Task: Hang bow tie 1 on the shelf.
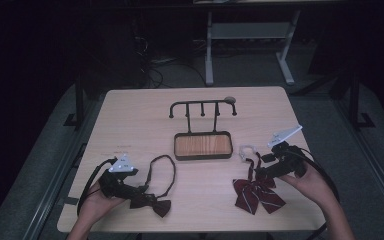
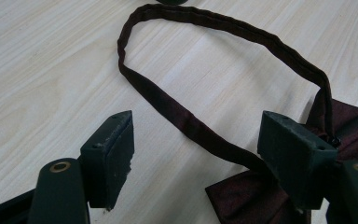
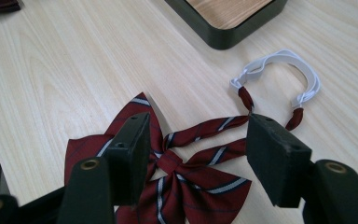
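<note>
Tray [image 1: 202, 145] with wood floor, hook rack [image 1: 202, 108] behind

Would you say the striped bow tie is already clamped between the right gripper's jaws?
No, the right gripper has its jaws spread wide apart above the striped bow tie, which lies flat on the table.

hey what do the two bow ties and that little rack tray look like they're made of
Plain bow tie: dark maroon woven fabric, matte, with a stitched band.
Striped bow tie: red cloth with a slight sheen and a white, likely elastic, loop.
Rack tray: wood-grain floor with a dark rim, metal or plastic, hard to tell.
</note>
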The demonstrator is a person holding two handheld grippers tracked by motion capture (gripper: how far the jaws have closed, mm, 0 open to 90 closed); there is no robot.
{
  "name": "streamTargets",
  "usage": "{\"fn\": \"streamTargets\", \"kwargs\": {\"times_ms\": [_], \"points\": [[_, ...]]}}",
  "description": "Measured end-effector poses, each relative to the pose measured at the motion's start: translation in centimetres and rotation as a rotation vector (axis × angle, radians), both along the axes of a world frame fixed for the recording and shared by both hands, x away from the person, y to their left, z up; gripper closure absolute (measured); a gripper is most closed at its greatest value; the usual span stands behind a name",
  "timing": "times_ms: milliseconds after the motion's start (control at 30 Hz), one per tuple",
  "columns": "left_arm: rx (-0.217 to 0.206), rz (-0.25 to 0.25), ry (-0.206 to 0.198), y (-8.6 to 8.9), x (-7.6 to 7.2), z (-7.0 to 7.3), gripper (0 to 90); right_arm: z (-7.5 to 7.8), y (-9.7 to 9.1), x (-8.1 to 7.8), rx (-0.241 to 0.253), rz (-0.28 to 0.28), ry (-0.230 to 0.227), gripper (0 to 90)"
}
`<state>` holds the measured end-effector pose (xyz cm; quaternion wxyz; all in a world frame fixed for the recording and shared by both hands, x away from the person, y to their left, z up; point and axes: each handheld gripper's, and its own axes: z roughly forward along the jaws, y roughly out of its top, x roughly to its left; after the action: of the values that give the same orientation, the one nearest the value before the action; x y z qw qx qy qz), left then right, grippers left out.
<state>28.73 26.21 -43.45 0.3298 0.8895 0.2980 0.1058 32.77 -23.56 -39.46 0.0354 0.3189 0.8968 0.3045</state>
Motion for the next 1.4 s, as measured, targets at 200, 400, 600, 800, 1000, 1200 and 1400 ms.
{"fn": "streamTargets", "kwargs": {"times_ms": [200,400,600,800,1000,1200,1400], "points": [[-0.001,-0.001,0.001,0.0,0.0,0.0,27.6,0.3,0.4,0.7,-0.015,0.009,-0.003,40.6],[-0.002,-0.001,0.001,0.0,0.0,0.0,27.6,0.7,0.7,1.1,-0.029,0.011,-0.009,40.8],[-0.007,-0.001,-0.004,0.0,0.1,0.0,27.6,1.1,1.2,1.4,-0.042,0.007,0.0,41.5],[-0.005,-0.004,-0.003,0.0,0.1,0.0,27.6,1.1,1.5,1.8,-0.06,0.015,0.004,41.9],[-0.003,-0.006,0.001,0.0,0.1,0.0,27.5,1.0,1.7,2.3,-0.074,0.011,0.019,41.9],[-0.001,-0.007,0.003,0.0,0.1,0.0,27.5,0.7,1.6,2.8,-0.088,0.006,0.032,42.9],[0.0,-0.008,0.004,-0.1,0.1,-0.1,27.6,0.2,1.4,3.5,-0.102,-0.009,0.046,43.5]]}}
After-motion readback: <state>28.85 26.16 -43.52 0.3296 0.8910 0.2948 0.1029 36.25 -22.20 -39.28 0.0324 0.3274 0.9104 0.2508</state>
